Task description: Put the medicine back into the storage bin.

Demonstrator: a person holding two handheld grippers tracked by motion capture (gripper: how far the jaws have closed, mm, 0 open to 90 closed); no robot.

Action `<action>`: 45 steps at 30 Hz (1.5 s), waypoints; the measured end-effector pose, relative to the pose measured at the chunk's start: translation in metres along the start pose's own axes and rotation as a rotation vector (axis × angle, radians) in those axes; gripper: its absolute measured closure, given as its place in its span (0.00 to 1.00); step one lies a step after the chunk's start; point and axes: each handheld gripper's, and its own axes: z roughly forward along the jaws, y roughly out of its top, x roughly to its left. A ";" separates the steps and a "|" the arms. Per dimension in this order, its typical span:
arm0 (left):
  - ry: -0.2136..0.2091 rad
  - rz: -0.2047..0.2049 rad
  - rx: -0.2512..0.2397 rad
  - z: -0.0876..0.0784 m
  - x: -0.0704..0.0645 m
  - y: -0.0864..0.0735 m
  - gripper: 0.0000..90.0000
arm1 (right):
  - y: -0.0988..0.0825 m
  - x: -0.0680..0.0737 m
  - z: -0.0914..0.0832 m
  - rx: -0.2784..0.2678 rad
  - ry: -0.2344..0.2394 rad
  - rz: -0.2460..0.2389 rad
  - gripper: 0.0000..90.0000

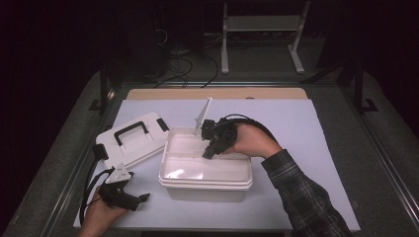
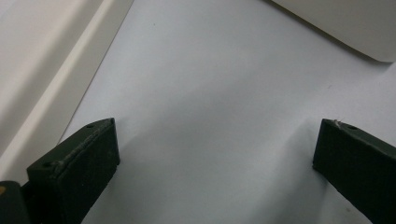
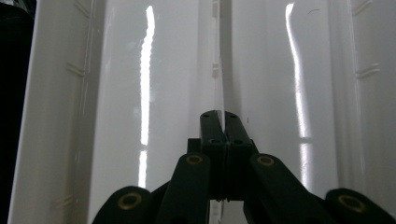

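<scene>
A white plastic box [image 1: 207, 190] stands open in the middle of the mat, with a white tray [image 1: 188, 148] set in its top. My right gripper [image 1: 208, 152] points down into the tray from the right. In the right gripper view its jaws [image 3: 219, 116] are shut on the thin upright divider [image 3: 217, 56] that runs along the tray's middle. The box's lid [image 1: 143, 145], with a black handle [image 1: 131, 131], lies flat to the left of the box. My left gripper [image 1: 143, 197] rests low at the front left and points toward the box. It is open [image 2: 215, 158], with bare mat between its jaws.
The pale mat [image 1: 296, 128] covers the table, with a wooden strip [image 1: 217, 94] at its far edge. A white plastic edge [image 2: 37, 84] runs along the left of the left gripper view, and a rounded white corner [image 2: 355, 28] sits at its top right. Metal rails border the table.
</scene>
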 end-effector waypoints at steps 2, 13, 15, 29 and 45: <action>0.000 0.001 0.000 0.000 0.000 0.000 0.00 | 0.000 0.000 0.001 0.002 0.000 0.005 0.99; 0.001 0.001 0.000 0.000 0.000 0.000 0.00 | -0.003 0.000 0.008 0.001 -0.017 0.001 0.98; 0.000 0.001 0.000 0.000 0.000 0.000 0.00 | -0.004 0.001 0.008 -0.007 -0.022 0.008 0.87; 0.000 0.002 0.001 0.000 0.000 0.000 0.00 | -0.037 -0.001 -0.026 -0.151 -0.189 0.116 0.30; 0.000 0.001 0.001 0.000 0.000 0.000 0.00 | -0.106 0.005 -0.061 -0.260 -0.312 0.290 0.15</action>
